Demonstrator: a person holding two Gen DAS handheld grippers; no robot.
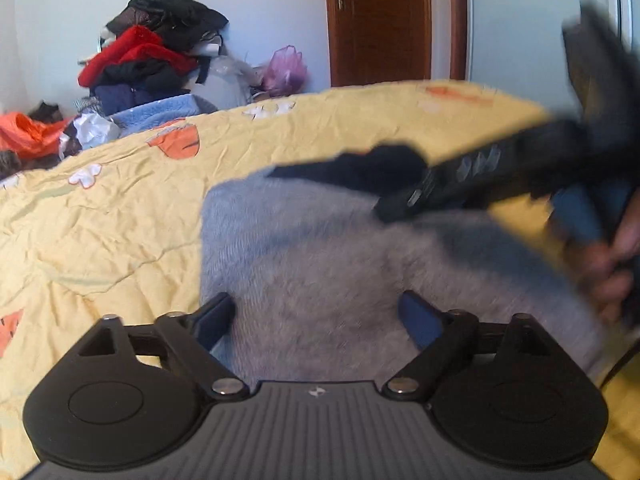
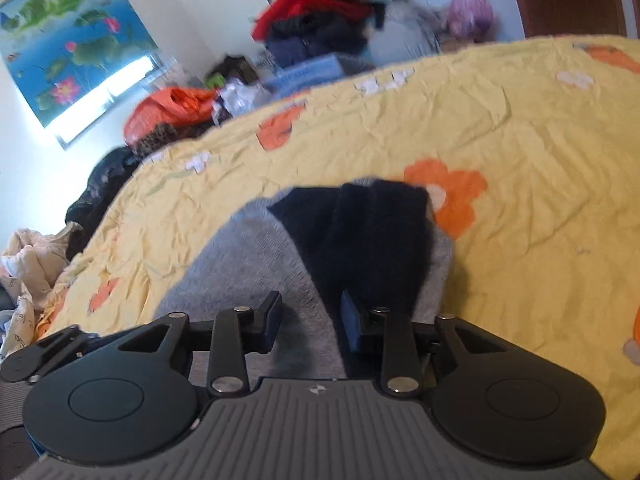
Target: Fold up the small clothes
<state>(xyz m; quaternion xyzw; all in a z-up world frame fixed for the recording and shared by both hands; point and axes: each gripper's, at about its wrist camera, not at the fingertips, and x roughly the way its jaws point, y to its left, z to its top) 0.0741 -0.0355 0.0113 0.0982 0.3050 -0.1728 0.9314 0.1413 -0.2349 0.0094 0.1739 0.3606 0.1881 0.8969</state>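
A fuzzy grey garment [image 1: 320,248] lies flat on the yellow flowered bedspread [image 1: 120,208]. A dark navy part [image 2: 360,232] of it lies folded across its far end. My left gripper [image 1: 318,320] hovers over the near part of the grey cloth with its jaws wide open and nothing between them. The right gripper [image 1: 440,188] shows as a blur at the right of the left wrist view, held by a hand [image 1: 612,276]. In its own view the right gripper [image 2: 312,322] stands over the grey cloth beside the navy part, jaws a little apart, pinching nothing.
A heap of red, black and blue clothes [image 1: 152,60] is piled beyond the bed's far edge, with an orange bag [image 2: 172,108] and a pink bag [image 1: 286,68] near it. A wooden door [image 1: 376,20] stands behind. Crumpled light cloth [image 2: 28,256] lies off the bed's left side.
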